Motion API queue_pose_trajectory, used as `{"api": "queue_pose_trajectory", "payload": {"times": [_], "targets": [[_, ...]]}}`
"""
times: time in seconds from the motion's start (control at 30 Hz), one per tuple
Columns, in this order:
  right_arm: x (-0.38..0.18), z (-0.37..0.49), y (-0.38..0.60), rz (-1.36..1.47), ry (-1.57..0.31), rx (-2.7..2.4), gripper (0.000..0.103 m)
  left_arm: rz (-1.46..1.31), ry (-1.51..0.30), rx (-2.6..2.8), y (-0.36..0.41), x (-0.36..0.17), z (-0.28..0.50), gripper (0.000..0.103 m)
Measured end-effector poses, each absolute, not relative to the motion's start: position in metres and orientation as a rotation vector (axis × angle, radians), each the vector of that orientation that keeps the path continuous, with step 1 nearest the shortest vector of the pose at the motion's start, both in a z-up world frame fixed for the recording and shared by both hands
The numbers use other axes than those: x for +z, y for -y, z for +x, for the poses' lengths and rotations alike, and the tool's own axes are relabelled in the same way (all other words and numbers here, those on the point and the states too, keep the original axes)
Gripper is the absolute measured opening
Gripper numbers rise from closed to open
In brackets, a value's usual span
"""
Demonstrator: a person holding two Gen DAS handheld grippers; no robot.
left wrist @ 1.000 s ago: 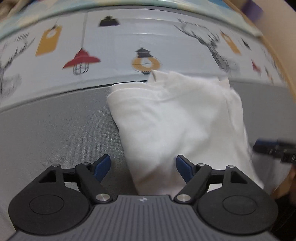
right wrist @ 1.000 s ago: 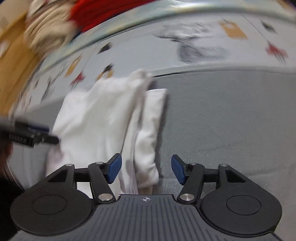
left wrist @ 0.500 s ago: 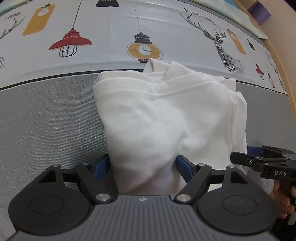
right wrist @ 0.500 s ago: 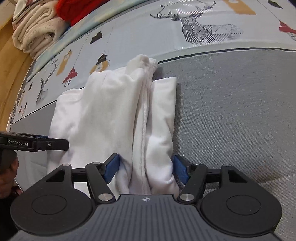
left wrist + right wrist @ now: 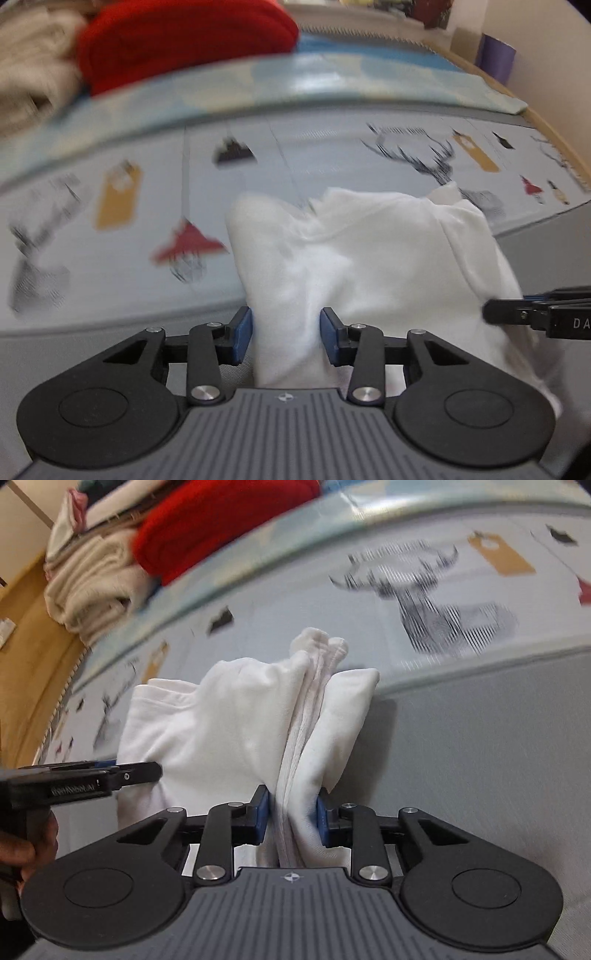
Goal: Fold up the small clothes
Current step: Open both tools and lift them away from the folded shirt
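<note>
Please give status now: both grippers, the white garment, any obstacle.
Left gripper and right gripper closing, white garment between both jaws. Nothing blocks.

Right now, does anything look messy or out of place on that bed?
Nothing is spilled or damaged. The white garment is bunched unevenly, its edges gathered into a ridge between the closing right tongs; the left tongs close on the other end.

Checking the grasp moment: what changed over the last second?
Both grippers closed in on the white garment: the left gripper and right gripper are closing, cloth now bunched between their pads. The near edge looks gathered and lifted. The garment remains on the grey surface.
</note>
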State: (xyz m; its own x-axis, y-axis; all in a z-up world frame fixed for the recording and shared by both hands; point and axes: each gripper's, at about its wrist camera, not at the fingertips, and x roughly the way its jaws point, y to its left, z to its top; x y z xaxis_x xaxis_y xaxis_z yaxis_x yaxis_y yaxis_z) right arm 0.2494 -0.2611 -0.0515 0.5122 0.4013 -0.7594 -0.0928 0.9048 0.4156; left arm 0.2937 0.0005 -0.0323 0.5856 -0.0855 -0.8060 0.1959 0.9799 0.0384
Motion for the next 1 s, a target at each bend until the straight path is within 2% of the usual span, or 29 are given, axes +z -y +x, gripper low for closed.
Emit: {"api": "queue_pose_trajectory", "payload": {"times": [0.1,0.3,0.43,0.47,0.57,0.63,0.73,0.83,0.9,1.0], "targets": [[-0.046,0.255,0.247,0.248,-0.968,0.221,0.035,0.09,-0.909,-0.167,-0.009,-0.023,0.293,0.046],[-0.029,0.251,0.254,0.244,-0.88,0.151,0.036,0.097,-0.965,-0.282,-0.006,-0.025,0.282,0.046],[-0.035,0.248,0.25,0.23,-0.945,0.204,0.037,0.233,-1.092,-0.257,0.002,-0.05,0.28,0.046],[-0.038,0.247,0.247,0.211,-0.968,0.214,0.04,0.244,-1.103,-0.251,0.003,-0.053,0.279,0.046],[-0.053,0.244,0.237,0.132,-1.09,0.197,0.043,0.22,-1.06,-0.249,0.002,-0.045,0.275,0.046],[-0.055,0.241,0.237,0.108,-1.106,0.183,0.044,0.193,-1.039,-0.265,0.0,-0.039,0.272,0.046],[-0.052,0.239,0.24,0.123,-1.105,0.183,0.044,0.212,-1.048,-0.301,0.005,-0.04,0.267,0.05],[-0.057,0.238,0.241,0.06,-1.14,0.149,0.045,0.32,-1.144,-0.311,0.014,-0.058,0.261,0.063],[-0.056,0.237,0.242,0.049,-1.143,0.134,0.05,0.364,-1.097,-0.307,0.016,-0.054,0.254,0.065],[-0.043,0.232,0.243,0.036,-1.072,0.11,0.051,0.334,-0.988,-0.315,0.013,-0.032,0.242,0.064]]}}
